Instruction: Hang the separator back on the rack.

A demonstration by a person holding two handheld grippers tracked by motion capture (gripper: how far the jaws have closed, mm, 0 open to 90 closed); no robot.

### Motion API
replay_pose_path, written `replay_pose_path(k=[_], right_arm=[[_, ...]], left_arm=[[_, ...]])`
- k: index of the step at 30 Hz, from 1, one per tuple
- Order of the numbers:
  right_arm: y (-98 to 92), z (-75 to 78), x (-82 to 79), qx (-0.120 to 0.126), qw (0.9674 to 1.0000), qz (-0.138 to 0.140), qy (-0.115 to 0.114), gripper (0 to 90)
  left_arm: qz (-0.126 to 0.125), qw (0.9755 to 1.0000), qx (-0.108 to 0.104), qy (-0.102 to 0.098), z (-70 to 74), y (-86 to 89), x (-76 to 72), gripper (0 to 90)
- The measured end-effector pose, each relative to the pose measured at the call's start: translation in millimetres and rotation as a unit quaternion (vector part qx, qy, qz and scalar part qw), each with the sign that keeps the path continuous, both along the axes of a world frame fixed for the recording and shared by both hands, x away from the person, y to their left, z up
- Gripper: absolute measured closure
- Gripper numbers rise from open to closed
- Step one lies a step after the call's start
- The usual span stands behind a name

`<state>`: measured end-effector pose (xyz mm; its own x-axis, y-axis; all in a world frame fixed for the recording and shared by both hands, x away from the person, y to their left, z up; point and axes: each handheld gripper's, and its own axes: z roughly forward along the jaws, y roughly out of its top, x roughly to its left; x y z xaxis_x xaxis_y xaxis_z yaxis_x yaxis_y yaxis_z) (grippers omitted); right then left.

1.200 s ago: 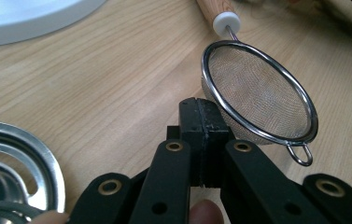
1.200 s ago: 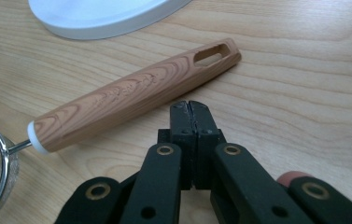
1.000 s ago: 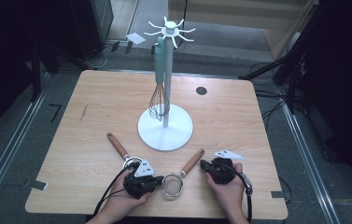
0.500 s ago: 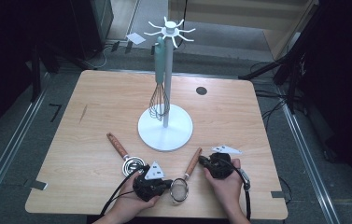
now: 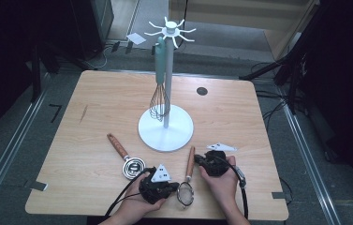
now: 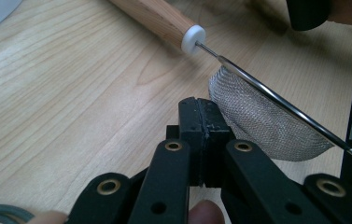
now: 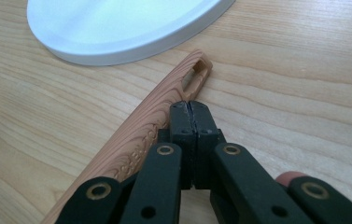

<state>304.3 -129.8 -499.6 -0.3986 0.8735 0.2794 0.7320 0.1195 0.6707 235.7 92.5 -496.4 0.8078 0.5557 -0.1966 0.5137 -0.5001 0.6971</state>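
Left tool [image 6: 200, 103]: jaws pressed together on nothing, tip low over the worktop [image 5: 94, 108] just beside the mesh bowl of the strainer [image 5: 185, 193], in the person's left hand [image 5: 139, 206].
Right tool [image 7: 192, 108]: jaws likewise shut and empty, tip at the slotted end of the strainer's wooden handle [image 7: 162, 126], seemingly resting against it, though contact could not be confirmed from this angle.
Strainer: lay flat at the near edge of the worktop between the two tools, bowl toward the person, handle pointing toward the stand.
Step in hand: judged to be lining up for a pickup of the strainer, probably to hang it.
How to do it well: one tool would need to open first, then close across the wooden handle rather than the thin wire neck [image 6: 239, 65], where a pinch could slip or bend; the other could steady the bowl rim without crushing the mesh.
Stand [image 5: 166, 127]: white, round-based, stood mid-worktop with a teal-handled whisk [image 5: 160, 84] hanging from one of its top hooks [image 5: 172, 32]; the remaining hooks looked free.
Slot in the handle: the likely hanging point, so the grip should leave it uncovered.
Nearby: a second wooden-handled utensil [image 5: 125, 157] lay to the left of the strainer, apart from it.
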Motion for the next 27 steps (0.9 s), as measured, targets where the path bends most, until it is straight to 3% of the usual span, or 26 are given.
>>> replay_pose_path(k=[5,10,14,16,22,25,27], right_arm=[[-0.9,2.5,-0.4,0.005,1.0000,-0.005,-0.003,88.2],[-6.7,9.0,-2.6,0.035,0.9993,-0.012,0.003,79.9],[-8.9,12.1,-5.1,0.081,0.9959,-0.026,0.031,65.7],[-9.6,14.3,-7.1,0.105,0.9930,-0.031,0.044,62.4],[-4.9,16.9,-10.5,0.114,0.9882,-0.038,0.094,59.3],[-4.1,17.0,-11.9,0.123,0.9844,-0.041,0.119,59.3],[-4.1,16.8,-12.9,0.121,0.9838,-0.044,0.124,59.4]], left_arm=[[0.004,1.0000,0.001,-0.008,3.2,6.0,0.8,89.3],[0.030,0.9992,-0.018,-0.020,12.7,25.0,6.8,88.3],[0.050,0.9978,-0.033,-0.028,20.3,42.7,8.9,87.2],[0.064,0.9965,-0.042,-0.033,24.7,53.3,10.2,86.7],[0.087,0.9936,-0.055,-0.047,34.9,79.1,12.5,81.6],[0.109,0.9904,-0.062,-0.058,38.2,97.5,16.8,74.4],[0.130,0.9866,-0.055,-0.082,39.9,112.3,22.0,69.5]])
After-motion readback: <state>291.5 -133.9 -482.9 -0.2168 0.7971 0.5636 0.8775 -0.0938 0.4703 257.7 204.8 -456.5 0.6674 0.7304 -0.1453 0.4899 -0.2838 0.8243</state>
